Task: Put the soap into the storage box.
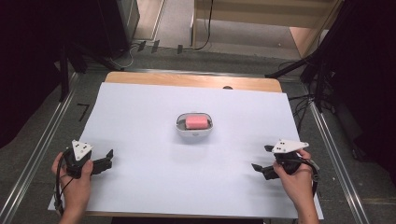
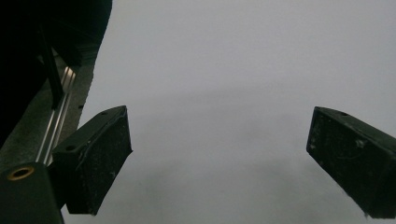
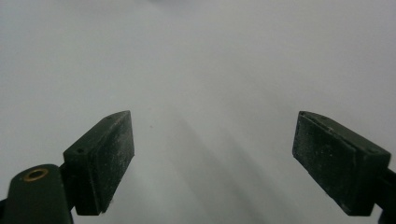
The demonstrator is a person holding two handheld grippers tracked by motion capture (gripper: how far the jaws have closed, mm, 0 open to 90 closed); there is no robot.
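While the high view shows a pink block [image 1: 196,122] inside the grey bowl [image 1: 194,133] mid-worktop [image 1: 140,116], the left tongs [image 1: 108,159] and right tongs [image 1: 262,159], both open and empty, lie well apart from the bowl, over blank white surface.

Wooden counter [image 1: 196,80], top covered nearly edge to edge by a white sheet [image 1: 140,177]; on the sheet, near its middle, one small grey-rimmed dish [image 1: 194,134] holding a pink block [image 1: 196,122].
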